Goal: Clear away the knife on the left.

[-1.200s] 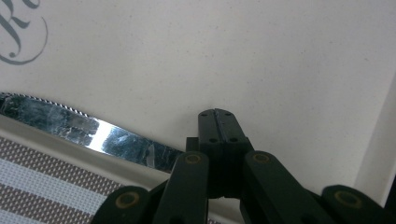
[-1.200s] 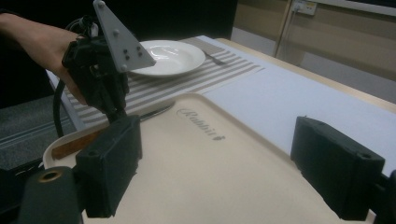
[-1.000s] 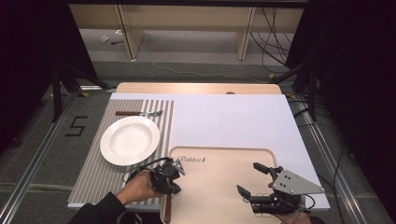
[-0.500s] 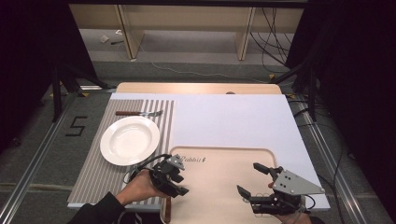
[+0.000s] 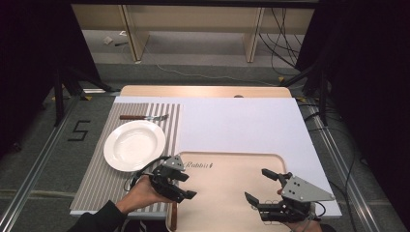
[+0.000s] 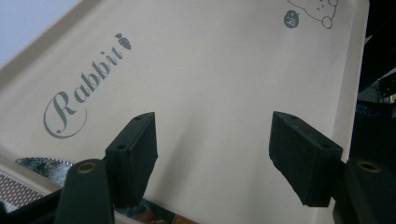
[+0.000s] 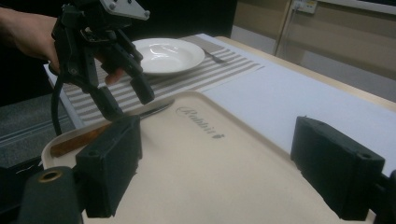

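Two open grippers over a beige tray, a knife on its left rim.

The tray [image 5: 227, 193] lies near the table's front edge, printed "Rabbit" with a carrot mark. The left gripper [image 5: 181, 186], jaws apart and empty, hovers just above the knife [image 7: 107, 126], whose long axis runs along the tray's left rim, wooden handle toward the person. The right gripper [image 5: 258, 186], wide open and empty, is well apart from it.

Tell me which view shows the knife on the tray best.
The right gripper view: the knife lies along the tray's rim, handle and blade visible. The high view shows just its handle; the left gripper view, a sliver.
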`<state>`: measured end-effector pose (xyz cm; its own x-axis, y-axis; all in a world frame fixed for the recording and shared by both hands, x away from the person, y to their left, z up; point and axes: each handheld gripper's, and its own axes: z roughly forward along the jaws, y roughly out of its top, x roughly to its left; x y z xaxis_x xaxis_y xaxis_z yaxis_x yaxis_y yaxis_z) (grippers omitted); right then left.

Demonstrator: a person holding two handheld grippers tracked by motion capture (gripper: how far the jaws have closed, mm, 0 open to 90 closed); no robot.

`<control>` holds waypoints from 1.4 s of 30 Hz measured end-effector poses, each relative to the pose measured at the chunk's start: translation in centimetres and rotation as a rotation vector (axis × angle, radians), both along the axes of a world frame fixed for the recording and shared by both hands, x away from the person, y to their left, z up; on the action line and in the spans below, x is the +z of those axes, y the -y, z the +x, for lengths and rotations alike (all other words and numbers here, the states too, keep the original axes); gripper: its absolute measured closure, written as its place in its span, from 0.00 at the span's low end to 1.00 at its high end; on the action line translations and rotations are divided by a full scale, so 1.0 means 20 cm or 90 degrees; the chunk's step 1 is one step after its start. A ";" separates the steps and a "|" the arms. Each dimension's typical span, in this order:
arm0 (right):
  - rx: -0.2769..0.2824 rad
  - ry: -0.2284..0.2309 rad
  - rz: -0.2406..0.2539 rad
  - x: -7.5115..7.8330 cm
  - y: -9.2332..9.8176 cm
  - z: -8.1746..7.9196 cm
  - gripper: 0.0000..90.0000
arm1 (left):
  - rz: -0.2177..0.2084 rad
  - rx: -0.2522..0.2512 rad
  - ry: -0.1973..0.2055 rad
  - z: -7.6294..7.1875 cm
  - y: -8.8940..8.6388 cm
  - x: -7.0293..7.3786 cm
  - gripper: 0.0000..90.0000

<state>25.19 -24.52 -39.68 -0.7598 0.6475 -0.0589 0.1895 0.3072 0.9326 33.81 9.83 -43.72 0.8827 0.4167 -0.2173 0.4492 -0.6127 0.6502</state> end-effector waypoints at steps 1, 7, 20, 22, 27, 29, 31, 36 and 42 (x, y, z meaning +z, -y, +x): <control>0.002 0.000 0.000 0.00 0.00 0.00 0.19 | 0.001 -0.001 0.002 0.00 0.00 0.00 0.36; 0.008 0.000 -0.007 0.00 -0.01 0.00 0.19 | 0.001 0.001 0.009 -0.02 -0.01 0.01 0.36; 0.043 -0.004 -0.032 -0.01 -0.04 -0.01 0.21 | -0.004 0.002 0.024 -0.04 -0.03 0.02 0.37; 0.042 -0.005 -0.032 -0.01 -0.04 -0.01 0.21 | -0.013 0.006 0.023 -0.04 -0.03 0.02 0.37; 0.040 -0.004 -0.027 -0.01 -0.03 -0.01 0.21 | -0.062 0.024 0.035 -0.05 -0.07 0.05 0.32; 0.039 -0.005 -0.025 -0.01 -0.03 -0.01 0.21 | -0.086 0.030 0.045 -0.06 -0.09 0.06 0.31; 0.036 -0.004 -0.021 -0.01 -0.03 0.00 0.21 | -0.111 0.038 0.059 -0.07 -0.11 0.07 0.31; 0.031 -0.003 -0.016 0.00 -0.03 0.00 0.21 | -0.172 0.063 0.085 -0.11 -0.18 0.09 0.29; 0.028 -0.001 -0.012 0.00 -0.02 0.00 0.21 | -0.212 0.081 0.092 -0.14 -0.24 0.08 0.27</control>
<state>25.14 -24.07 -39.74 -0.7877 0.6121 -0.0694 0.1768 0.3326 0.9263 31.03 14.60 -42.15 0.8601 0.4521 -0.2361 0.3969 -0.3024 0.8667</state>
